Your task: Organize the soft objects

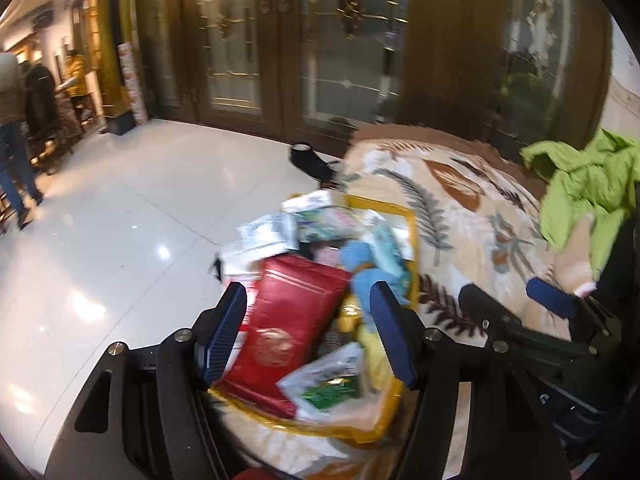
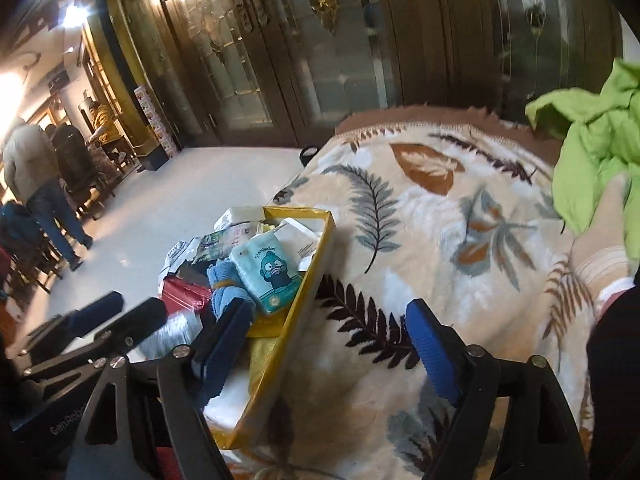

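Note:
A yellow tray (image 1: 413, 232) (image 2: 316, 264) full of soft packets sits on the left part of a leaf-patterned blanket (image 2: 420, 216). In it lie a red pouch (image 1: 288, 320), a blue cloth (image 1: 362, 276) (image 2: 228, 288), a teal tissue pack with a cartoon face (image 2: 268, 276) and white and green packets (image 1: 324, 380). My left gripper (image 1: 310, 332) is open and empty, just above the tray over the red pouch. My right gripper (image 2: 328, 344) is open and empty, over the tray's right edge and the blanket; it also shows in the left wrist view (image 1: 516, 300).
A bright green jacket (image 2: 596, 152) (image 1: 588, 184) lies on the blanket at the far right. A glossy white floor (image 1: 120, 220) lies to the left, with a black object (image 1: 308, 160) on it. Wood and glass doors (image 1: 280, 60) stand behind. People (image 2: 44, 184) stand far left.

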